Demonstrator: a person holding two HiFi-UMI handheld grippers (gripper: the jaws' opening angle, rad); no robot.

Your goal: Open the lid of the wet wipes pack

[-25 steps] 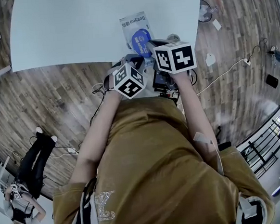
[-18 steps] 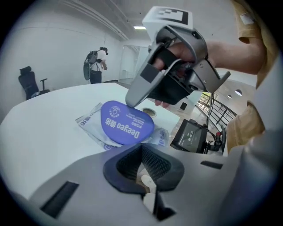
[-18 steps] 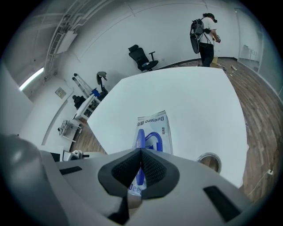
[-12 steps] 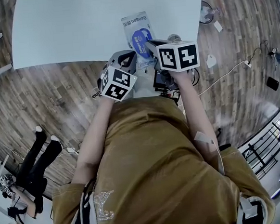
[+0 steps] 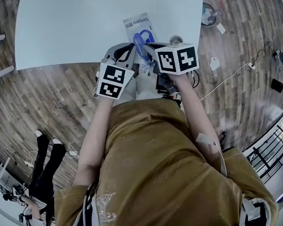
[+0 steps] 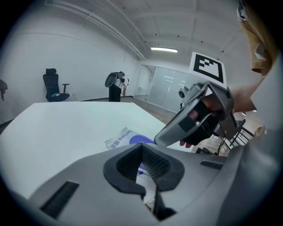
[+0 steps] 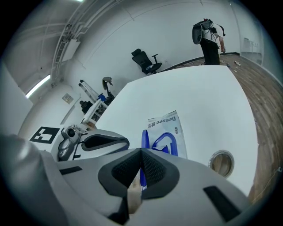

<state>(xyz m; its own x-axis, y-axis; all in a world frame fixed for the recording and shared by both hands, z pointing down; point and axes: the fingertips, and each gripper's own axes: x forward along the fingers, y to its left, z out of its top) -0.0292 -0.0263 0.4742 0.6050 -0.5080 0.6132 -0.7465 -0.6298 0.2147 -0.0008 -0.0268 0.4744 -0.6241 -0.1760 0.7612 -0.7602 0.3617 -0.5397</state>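
Observation:
The wet wipes pack [image 5: 137, 23] lies flat near the front edge of the white table [image 5: 76, 27]; it is white with blue print. Its blue lid [image 7: 144, 137] stands upright over the ringed opening [image 7: 167, 143]. My right gripper [image 7: 140, 152] is shut on the lid's edge, and the head view shows its tips [image 5: 146, 47] over the pack. My left gripper [image 5: 131, 53] sits at the pack's near-left corner, jaws shut, holding nothing. In the left gripper view the pack [image 6: 119, 140] lies just ahead of the left gripper [image 6: 142, 148].
A round cable hole [image 7: 221, 162] is set in the table right of the pack. The table edge runs just under both grippers. Cables [image 5: 226, 76] lie on the wooden floor, and a person [image 5: 43, 161] is there at lower left. An office chair [image 7: 146, 62] stands beyond the table.
My left gripper has slid left, off the pack's near end. The right gripper stayed at the lid, which now shows as a raised blue ring.

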